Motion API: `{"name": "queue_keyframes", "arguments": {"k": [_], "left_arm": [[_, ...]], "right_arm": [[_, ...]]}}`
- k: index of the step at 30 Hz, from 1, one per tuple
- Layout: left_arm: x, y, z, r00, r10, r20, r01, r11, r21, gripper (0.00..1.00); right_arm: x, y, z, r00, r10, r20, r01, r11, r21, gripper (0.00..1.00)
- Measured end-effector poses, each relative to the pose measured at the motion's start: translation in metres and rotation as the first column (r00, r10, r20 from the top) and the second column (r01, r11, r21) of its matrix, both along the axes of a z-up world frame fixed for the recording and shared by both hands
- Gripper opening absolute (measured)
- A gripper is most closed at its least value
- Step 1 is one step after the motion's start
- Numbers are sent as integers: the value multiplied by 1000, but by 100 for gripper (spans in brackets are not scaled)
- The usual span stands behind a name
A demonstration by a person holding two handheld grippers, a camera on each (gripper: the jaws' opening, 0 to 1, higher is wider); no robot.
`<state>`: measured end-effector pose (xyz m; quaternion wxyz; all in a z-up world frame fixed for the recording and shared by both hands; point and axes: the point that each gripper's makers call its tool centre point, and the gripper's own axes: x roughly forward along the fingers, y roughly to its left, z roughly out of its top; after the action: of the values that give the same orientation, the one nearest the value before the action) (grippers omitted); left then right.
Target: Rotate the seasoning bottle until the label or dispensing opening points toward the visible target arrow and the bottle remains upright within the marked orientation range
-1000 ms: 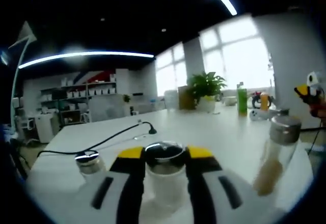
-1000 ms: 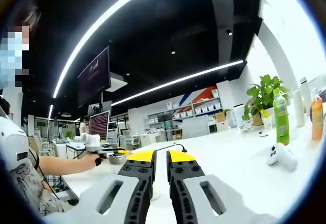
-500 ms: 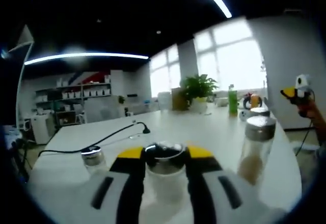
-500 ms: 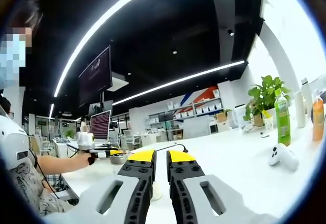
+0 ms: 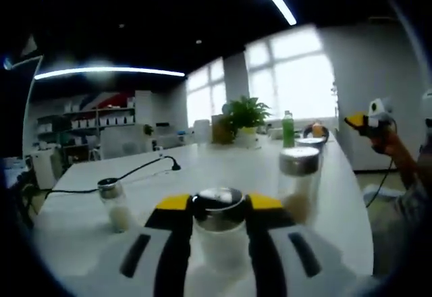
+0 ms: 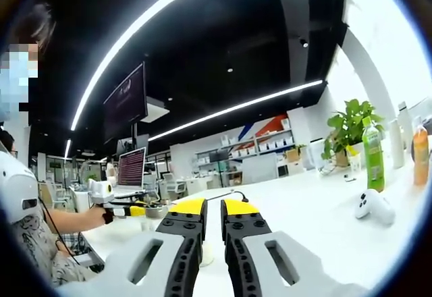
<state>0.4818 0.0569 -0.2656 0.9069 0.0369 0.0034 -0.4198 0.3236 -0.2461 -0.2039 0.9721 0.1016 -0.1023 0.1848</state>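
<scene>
A glass seasoning bottle (image 5: pixel 219 243) with a shiny metal lid and pale contents stands upright between my left gripper's yellow-tipped jaws. My left gripper (image 5: pixel 218 206) is shut on it just under the lid. In the right gripper view that same left gripper (image 6: pixel 135 210) shows at the left in a person's hand, with the bottle's lid (image 6: pixel 156 210) at its tip. My right gripper (image 6: pixel 213 208) hovers over the white table (image 6: pixel 304 209), jaws almost together with nothing between them. It also shows far right in the left gripper view, as the right gripper (image 5: pixel 368 120).
A taller bottle (image 5: pixel 299 185) with tan contents stands just right of the held one, and a small bottle (image 5: pixel 115 206) to the left. A black cable (image 5: pixel 138 171) crosses the table. A plant (image 6: pixel 347 127), green bottle (image 6: pixel 371 155) and white controller (image 6: pixel 372 206) sit further right.
The left gripper has swung with the bottle still in it: the tall and small bottles slid left in its view. In the right gripper view it moved left. The right gripper stayed still.
</scene>
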Motion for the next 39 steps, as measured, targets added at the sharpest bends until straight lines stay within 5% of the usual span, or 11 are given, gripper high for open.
{"name": "queue_keyframes", "arguments": {"k": [7,35,39], "left_arm": [[-8,4,-9,999,5,-37,-5,1000,-17,31],[-50,-18,-12,999,-49,-13,48,997,-55,32],[-55,-21,-12,999,-45,25,46,999,-18,32]], "right_arm": [[1,3,1,1000,2,2,-2,1000,-6,6],[-2,1,2,1000,-4,7,4,1000,-10,6],[-3,0,5,1000,-6,18,6,1000,-4,6]]}}
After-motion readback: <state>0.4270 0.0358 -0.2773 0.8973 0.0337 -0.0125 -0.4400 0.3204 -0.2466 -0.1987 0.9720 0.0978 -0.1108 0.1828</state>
